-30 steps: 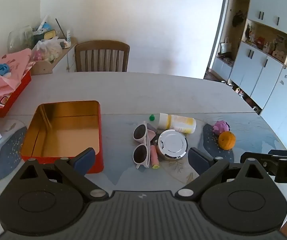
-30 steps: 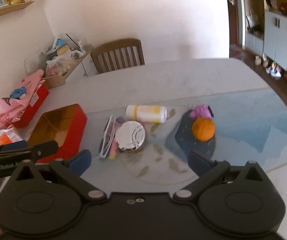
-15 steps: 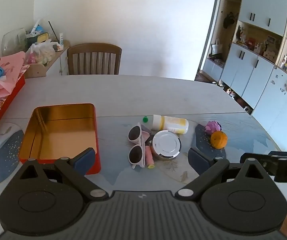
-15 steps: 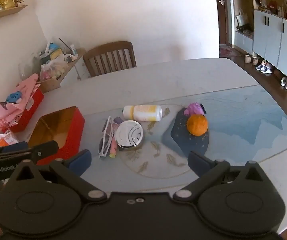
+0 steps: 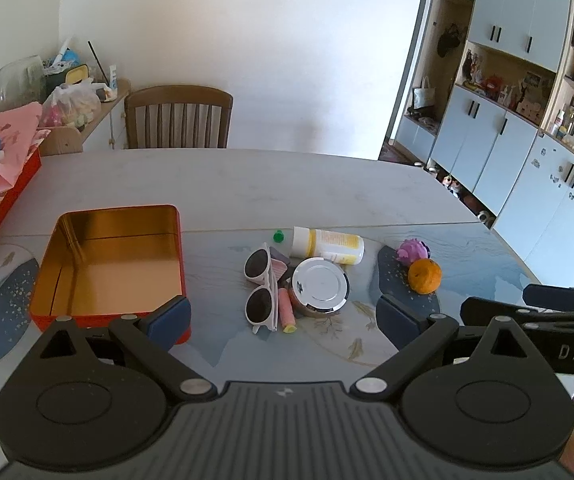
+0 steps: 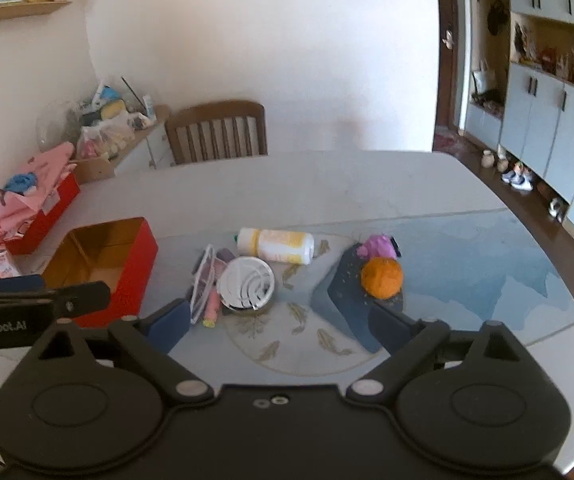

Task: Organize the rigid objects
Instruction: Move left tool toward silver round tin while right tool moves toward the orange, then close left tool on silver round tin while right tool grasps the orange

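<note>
**Tin stood empty, objects still loose on table**

Red tin (image 5: pixel 107 264), left of centre in the left wrist view, showed only its bare gold floor. Sunglasses (image 5: pixel 262 286), a round silver lid (image 5: pixel 319 285), a lying white bottle (image 5: pixel 327 245), an orange (image 5: pixel 425 276) and a purple toy (image 5: pixel 411 249) lay on the table (image 5: pixel 287 184) at centre. Left gripper (image 5: pixel 283 318) stood jaws apart, holding nothing. Right gripper (image 6: pixel 279 322) was closing, nothing between its jaws.

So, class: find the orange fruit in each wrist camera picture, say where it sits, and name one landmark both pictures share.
Left wrist view: the orange sits right of centre, just above the right fingertip.
Right wrist view: the orange sits right of centre, on a dark mat.
Shared landmark: the purple toy right behind it.
</note>
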A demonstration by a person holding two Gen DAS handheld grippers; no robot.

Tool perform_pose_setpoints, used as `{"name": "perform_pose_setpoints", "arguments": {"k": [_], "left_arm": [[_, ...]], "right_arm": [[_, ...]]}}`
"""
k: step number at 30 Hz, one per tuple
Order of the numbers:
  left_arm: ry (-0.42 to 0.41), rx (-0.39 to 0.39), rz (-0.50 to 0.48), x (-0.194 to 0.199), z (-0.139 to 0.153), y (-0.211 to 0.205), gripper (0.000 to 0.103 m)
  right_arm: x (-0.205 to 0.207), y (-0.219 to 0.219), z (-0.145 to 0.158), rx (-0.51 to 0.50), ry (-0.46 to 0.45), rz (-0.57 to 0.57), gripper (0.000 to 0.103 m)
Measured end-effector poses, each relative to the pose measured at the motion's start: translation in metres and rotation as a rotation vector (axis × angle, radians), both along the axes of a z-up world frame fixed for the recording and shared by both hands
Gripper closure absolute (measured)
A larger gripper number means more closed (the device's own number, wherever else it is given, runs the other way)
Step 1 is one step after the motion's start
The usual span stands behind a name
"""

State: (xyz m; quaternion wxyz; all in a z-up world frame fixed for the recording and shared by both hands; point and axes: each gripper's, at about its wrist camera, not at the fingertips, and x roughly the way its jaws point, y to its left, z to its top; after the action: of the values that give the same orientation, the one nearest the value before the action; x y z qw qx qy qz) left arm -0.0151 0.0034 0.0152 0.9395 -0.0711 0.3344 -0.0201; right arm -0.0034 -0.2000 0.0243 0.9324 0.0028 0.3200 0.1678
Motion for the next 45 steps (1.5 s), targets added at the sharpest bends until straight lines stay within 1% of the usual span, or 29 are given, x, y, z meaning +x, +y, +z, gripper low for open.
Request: {"name": "perform_pose_setpoints", "arguments": {"k": [3,13,15,19,26,33,36,40,45], "left_arm": [[-0.006,-0.004,-0.002,0.000,0.001,0.002,0.003],[-0.019,0.000,-0.023,-0.004,0.001,-0.002,0.003],[-0.019,0.002,-0.021,-0.004,0.000,-0.001,0.003],[-0.011,-0.001,-0.010,0.000,-0.002,-0.003,0.003],[0.004,0.003,-0.016,0.012,-0.007,-0.015,0.003],[0.042,-0.001,0.013,0.036,-0.015,-0.022,0.003],[0.065,-0.008,0.028,0.047,-0.022,-0.024,0.003],[0.100,0.006,0.063,0.063,-0.035,-0.029,0.003],[0.116,0.029,0.031,0.084,-0.045,-0.046,0.003]], "right_arm": [[-0.001,0.004,0.000,-0.015,-0.003,0.009,0.007],[0.000,0.004,0.000,-0.012,-0.013,-0.006,0.007],[0.001,0.002,0.001,0.001,-0.015,-0.011,0.008],[0.003,0.000,0.005,0.002,-0.038,0.000,0.008],[0.017,-0.009,0.002,0.004,-0.035,0.018,0.008],[0.047,-0.025,-0.007,0.006,-0.004,0.057,0.007],[0.063,-0.037,-0.012,-0.003,0.012,0.058,0.008],[0.089,-0.057,-0.023,-0.003,0.050,0.057,0.008],[0.119,-0.070,-0.041,-0.054,0.083,0.071,0.011]]}}
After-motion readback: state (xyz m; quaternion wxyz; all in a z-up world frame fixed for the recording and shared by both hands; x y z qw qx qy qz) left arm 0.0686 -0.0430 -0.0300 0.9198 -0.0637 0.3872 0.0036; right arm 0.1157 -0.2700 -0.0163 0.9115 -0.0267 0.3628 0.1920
